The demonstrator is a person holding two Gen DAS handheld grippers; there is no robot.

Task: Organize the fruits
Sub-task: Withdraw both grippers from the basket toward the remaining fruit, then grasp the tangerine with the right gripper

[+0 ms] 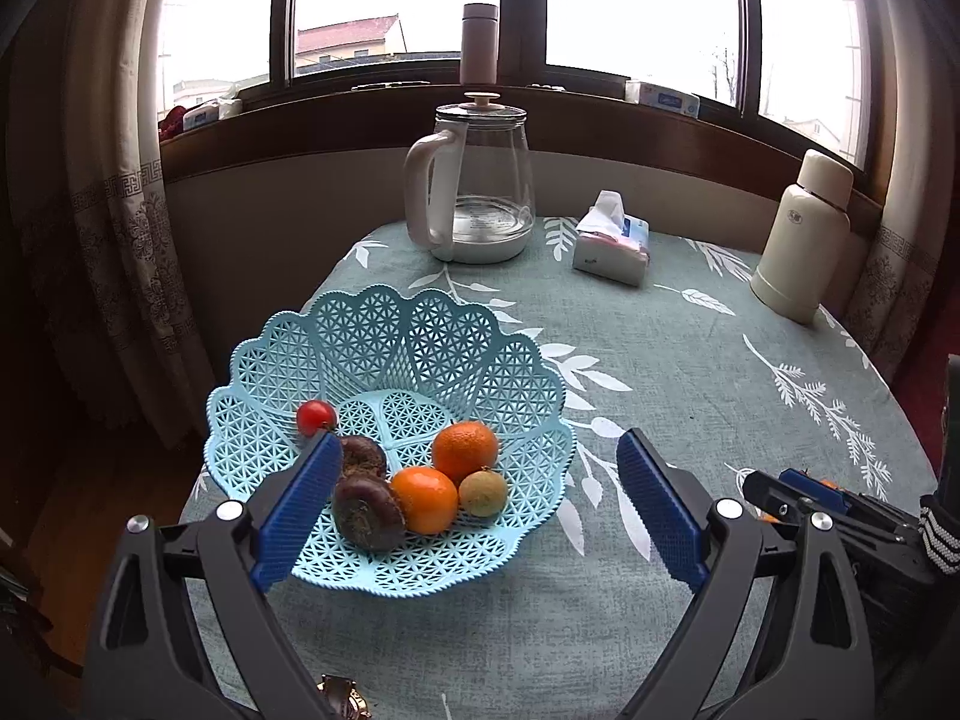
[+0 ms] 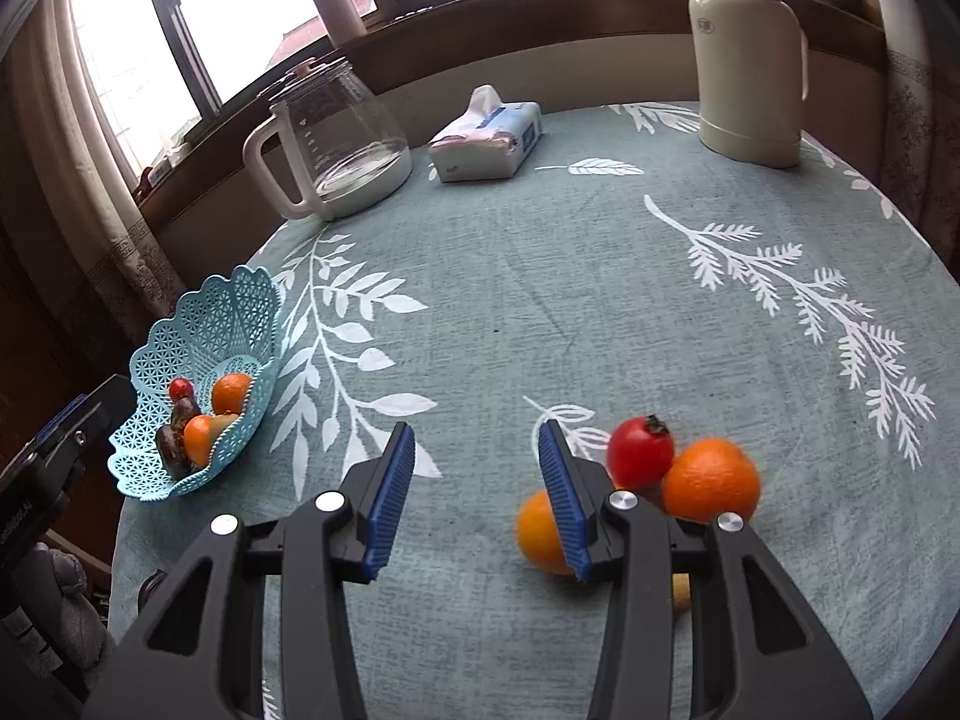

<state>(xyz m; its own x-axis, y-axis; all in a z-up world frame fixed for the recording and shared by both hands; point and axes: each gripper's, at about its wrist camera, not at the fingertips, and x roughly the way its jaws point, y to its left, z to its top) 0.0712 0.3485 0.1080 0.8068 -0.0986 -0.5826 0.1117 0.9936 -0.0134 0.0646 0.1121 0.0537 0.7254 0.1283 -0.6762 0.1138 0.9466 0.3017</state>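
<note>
Already the blue lattice basket (image 1: 384, 348), sitting near the left edge of the bench (image 2: 540, 276), holds part of the load: two oranges, two dark brown fruits, a small green one and a small red one (image 1: 315, 417). Still loose on the cloth, towards the near right part of the bench, lie a red tomato-like fruit (image 2: 639, 451) touching an orange (image 2: 711, 479), and a second orange (image 2: 540, 534) just beside them, half hidden behind a blue pad.

The left hand-held gripper (image 1: 480, 498) hovers over the basket with its jaws spread wide and nothing between them. The right hand-held gripper (image 2: 477, 498) is also spread and empty, its right pad just beside the nearer orange, which lies outside the gap.

The step in hand looks like the next pick by the right side. That would call for shifting the jaws rightward so the nearer orange sits between the pads, then closing gently; round fruit may roll away or nudge its neighbours. The carry then crosses the bench leftward to the basket
</note>
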